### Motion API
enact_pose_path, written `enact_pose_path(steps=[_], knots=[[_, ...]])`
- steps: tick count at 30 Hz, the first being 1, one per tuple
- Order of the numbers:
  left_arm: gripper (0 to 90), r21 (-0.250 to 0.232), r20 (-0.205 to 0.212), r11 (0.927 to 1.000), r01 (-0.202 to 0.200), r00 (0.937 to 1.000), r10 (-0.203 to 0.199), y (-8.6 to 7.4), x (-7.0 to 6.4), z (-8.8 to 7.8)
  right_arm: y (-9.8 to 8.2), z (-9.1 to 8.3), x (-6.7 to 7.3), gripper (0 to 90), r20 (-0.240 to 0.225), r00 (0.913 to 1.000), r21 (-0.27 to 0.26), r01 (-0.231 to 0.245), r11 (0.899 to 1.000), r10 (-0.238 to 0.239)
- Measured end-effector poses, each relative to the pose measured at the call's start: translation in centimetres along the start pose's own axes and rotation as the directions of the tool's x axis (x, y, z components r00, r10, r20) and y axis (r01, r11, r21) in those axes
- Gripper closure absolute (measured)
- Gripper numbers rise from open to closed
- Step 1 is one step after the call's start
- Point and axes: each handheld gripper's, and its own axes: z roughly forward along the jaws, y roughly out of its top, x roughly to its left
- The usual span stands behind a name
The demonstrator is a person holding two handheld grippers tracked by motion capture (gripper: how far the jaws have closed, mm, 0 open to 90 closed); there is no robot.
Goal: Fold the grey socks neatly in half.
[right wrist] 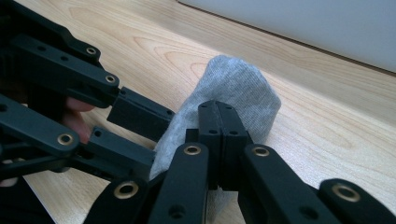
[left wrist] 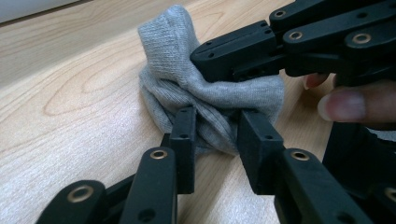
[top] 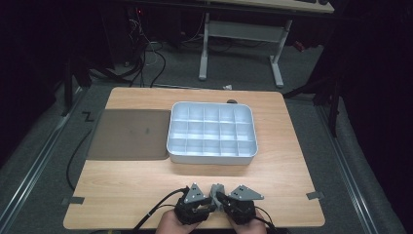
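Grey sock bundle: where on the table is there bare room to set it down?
Bare wood runs between the white compartment tray and the two grippers, and right of the tray to the table edge. The brown mat is free too. Crowded: near edge, where both grippers meet on the grey sock bundle.

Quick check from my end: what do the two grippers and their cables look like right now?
Both grippers, left and right, are black, built of jointed linkage bars with brass-coloured rivets, ending in blocky rectangular jaws. Each carries a grey three-cornered plate on top. A black cable trails from the left one across the table. No sleeves are visible on the hands.
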Motion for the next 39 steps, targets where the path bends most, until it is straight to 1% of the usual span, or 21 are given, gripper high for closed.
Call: enact_pose_path(steps=[2,3,8,10,13,15,17,19,22,25,26,28,30,31,35,37,39], knots=[[65.2,0.006,0.005,1.0000,-0.006,1.0000,0.006,-0.1,0.0,-0.1,0.0,0.1,0.2,90.0,0.008,0.9999,-0.002,0.012,1.000,-0.012],[65.4,0.001,0.003,1.0000,-0.006,1.0000,0.006,-0.2,0.0,-0.2,0.0,0.1,0.2,90.0,0.010,0.9998,-0.002,0.017,1.000,-0.017],[70.9,-0.026,-0.015,0.9996,-0.011,0.9998,0.011,-0.3,0.0,-0.7,-0.1,0.2,0.1,90.0,0.002,0.9999,-0.004,0.015,1.000,-0.015],[74.6,-0.048,-0.036,0.9986,-0.022,0.9991,0.021,-0.3,0.0,-1.1,-0.1,0.2,0.1,90.0,0.003,0.9998,-0.004,0.018,1.000,-0.018],[80.3,-0.085,-0.070,0.9962,-0.022,0.9974,0.016,-0.2,0.2,-1.7,-0.1,0.2,0.1,90.0,0.001,0.9998,-0.004,0.018,1.000,-0.018],[84.9,-0.119,-0.105,0.9927,-0.017,0.9945,0.004,0.0,0.2,-2.0,-0.1,0.2,0.1,90.0,0.001,0.9998,-0.004,0.017,1.000,-0.017],[88.6,-0.146,-0.135,0.9889,-0.025,0.9909,0.005,0.2,0.1,-2.1,-0.1,0.2,0.2,90.0,0.002,0.9999,-0.005,0.017,1.000,-0.017],[90.0,-0.168,-0.149,0.9852,-0.033,0.9889,0.008,0.6,-0.2,-2.0,-0.1,0.2,0.2,90.0,0.000,0.9999,-0.007,0.017,1.000,-0.017],[90.0,-0.182,-0.172,0.9819,-0.053,0.9849,0.021,0.9,-0.6,-1.6,-0.1,0.3,0.2,90.0,-0.003,0.9998,-0.009,0.019,1.000,-0.019],[90.0,-0.181,-0.179,0.9824,-0.046,0.9838,0.013,0.9,-0.6,-1.0,-0.2,0.3,0.1,90.0,-0.006,0.9999,-0.010,0.015,1.000,-0.015],[90.0,-0.183,-0.177,0.9821,-0.045,0.9841,0.012,0.9,-0.7,-0.8,-0.2,0.3,0.1,90.0,-0.011,0.9999,-0.011,0.006,1.000,-0.006],[90.0,-0.180,-0.180,0.9820,-0.057,0.9833,0.024,0.8,-0.8,-0.6,-0.2,0.3,0.1,90.0,-0.014,0.9999,-0.012,0.001,1.000,-0.001],[90.0,-0.172,-0.189,0.9835,-0.055,0.9817,0.022,0.7,-0.8,-0.3,-0.2,0.2,0.0,90.0,-0.016,0.9999,-0.012,-0.002,1.000,0.002],[90.0,-0.166,-0.185,0.9848,-0.051,0.9826,0.020,0.7,-0.8,-0.2,-0.2,0.3,0.0,90.0,-0.019,0.9998,-0.013,-0.004,1.000,0.004],[90.0,-0.170,-0.187,0.9837,-0.060,0.9820,0.028,0.6,-0.9,-0.1,-0.2,0.3,-0.1,90.0,-0.024,0.9997,-0.014,-0.008,1.000,0.007],[90.0,-0.182,-0.184,0.9813,-0.064,0.9825,0.030,0.6,-0.9,-0.2,-0.2,0.3,-0.1,90.0,-0.024,0.9997,-0.015,-0.008,1.000,0.007],[90.0,-0.181,-0.175,0.9815,-0.063,0.9841,0.031,0.6,-1.0,0.0,-0.2,0.3,-0.1,90.0,-0.025,0.9997,-0.015,-0.008,1.000,0.008]])
